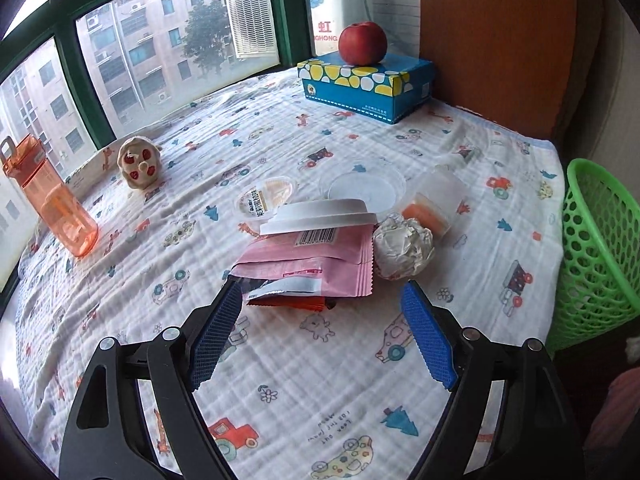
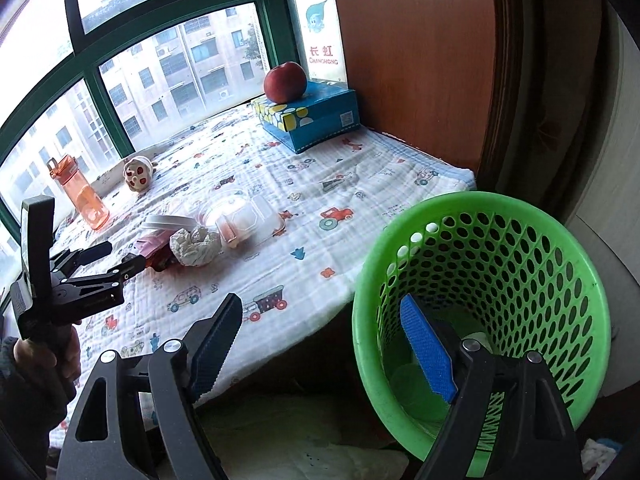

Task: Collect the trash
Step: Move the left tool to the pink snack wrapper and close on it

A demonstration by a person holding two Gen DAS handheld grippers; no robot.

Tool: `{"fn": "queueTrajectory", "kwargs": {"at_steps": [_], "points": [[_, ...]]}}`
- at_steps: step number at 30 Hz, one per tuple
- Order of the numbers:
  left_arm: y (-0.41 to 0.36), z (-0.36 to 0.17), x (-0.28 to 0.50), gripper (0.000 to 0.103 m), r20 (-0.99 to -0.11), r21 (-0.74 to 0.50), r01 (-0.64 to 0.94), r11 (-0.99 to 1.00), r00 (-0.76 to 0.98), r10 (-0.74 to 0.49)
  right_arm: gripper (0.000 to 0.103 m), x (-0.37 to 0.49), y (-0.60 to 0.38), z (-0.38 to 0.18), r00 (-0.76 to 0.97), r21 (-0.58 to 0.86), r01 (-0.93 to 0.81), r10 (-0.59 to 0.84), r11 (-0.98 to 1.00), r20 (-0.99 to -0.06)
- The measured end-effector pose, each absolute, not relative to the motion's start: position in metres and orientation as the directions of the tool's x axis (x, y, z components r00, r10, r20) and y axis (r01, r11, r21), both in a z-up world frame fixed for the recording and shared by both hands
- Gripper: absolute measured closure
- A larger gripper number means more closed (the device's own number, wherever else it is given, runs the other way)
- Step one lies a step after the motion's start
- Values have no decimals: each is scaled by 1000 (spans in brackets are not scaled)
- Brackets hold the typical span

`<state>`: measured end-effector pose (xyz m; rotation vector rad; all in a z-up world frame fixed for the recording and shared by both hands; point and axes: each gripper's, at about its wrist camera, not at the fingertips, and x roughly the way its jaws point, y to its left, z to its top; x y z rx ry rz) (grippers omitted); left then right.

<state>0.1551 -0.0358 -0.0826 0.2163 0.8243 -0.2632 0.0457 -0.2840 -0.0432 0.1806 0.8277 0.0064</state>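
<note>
Left tongs: I see my left gripper (image 1: pixel 322 294) spread wide with nothing between its blue pads (image 1: pixel 428 340); the tips hang just short of the trash pile, one finger edge right at the pink wrapper (image 1: pixel 308 262), and I cannot tell if it touches.
Right tongs: my right gripper (image 2: pixel 320 312) also stands wide and empty, one pad over the mouth of the green basket (image 2: pixel 520 264), the other over the edge of the printed cloth (image 2: pixel 280 184).
Left hand pose: from the right wrist view, a hand (image 2: pixel 60 354) grips the handle from below and tilts the tool down toward the pile.
Trash: the pink wrapper lies nearest the left tips, with an orange packet (image 1: pixel 288 303) under it, a white lid (image 1: pixel 320 214) on top, a crumpled paper ball (image 1: pixel 402 248) beside it on the basket side, and clear plastic cups (image 1: pixel 362 186) beyond.
Basket: it stands off the cloth's edge, well apart from the pile.
Far from the pile: an apple (image 1: pixel 363 43) on a blue tissue box (image 1: pixel 360 86), an orange bottle (image 1: pixel 52 200) and a small toy (image 1: pixel 138 162) by the window.
</note>
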Motion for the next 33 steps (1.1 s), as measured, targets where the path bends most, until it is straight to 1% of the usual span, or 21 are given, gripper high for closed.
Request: {"fn": "queueTrajectory", "kwargs": {"at_steps": [1, 4, 7, 10, 12, 14, 16, 18, 20, 24, 33], "points": [[-36, -85, 157, 23, -745, 95, 314, 945, 652, -141, 25, 47, -282, -44, 675, 162, 62, 78, 985, -734], [-37, -91, 160, 29, -746, 113, 321, 940, 653, -134, 25, 53, -276, -47, 667, 160, 52, 85, 986, -740], [-38, -96, 164, 39, -744, 129, 329, 935, 655, -128, 25, 58, -269, -50, 657, 159, 41, 94, 986, -748], [-38, -96, 166, 57, -740, 111, 349, 931, 654, -157, 25, 65, -260, -54, 647, 155, 23, 104, 988, -756], [-38, -95, 165, 77, -739, 103, 365, 925, 650, -174, 25, 69, -255, -57, 642, 158, 12, 114, 987, -758], [-38, -94, 163, 84, -737, 97, 375, 922, 650, -186, 25, 73, -249, -59, 638, 163, -1, 126, 987, -760], [-35, -91, 162, 87, -731, 97, 377, 921, 655, -191, 25, 76, -244, -60, 633, 166, -12, 136, 986, -762], [-30, -87, 160, 94, -731, 82, 375, 924, 652, -200, 25, 80, -237, -62, 628, 172, -29, 152, 985, -763], [-24, -82, 160, 96, -727, 65, 371, 926, 653, -211, 25, 84, -229, -64, 621, 176, -47, 167, 983, -766], [-10, -73, 158, 97, -719, 49, 354, 934, 661, -213, 25, 93, -212, -69, 608, 185, -87, 199, 979, -768], [21, -56, 151, 98, -702, 3, 313, 950, 677, -221, 25, 116, -175, -87, 567, 196, -158, 251, 968, -784]]}}
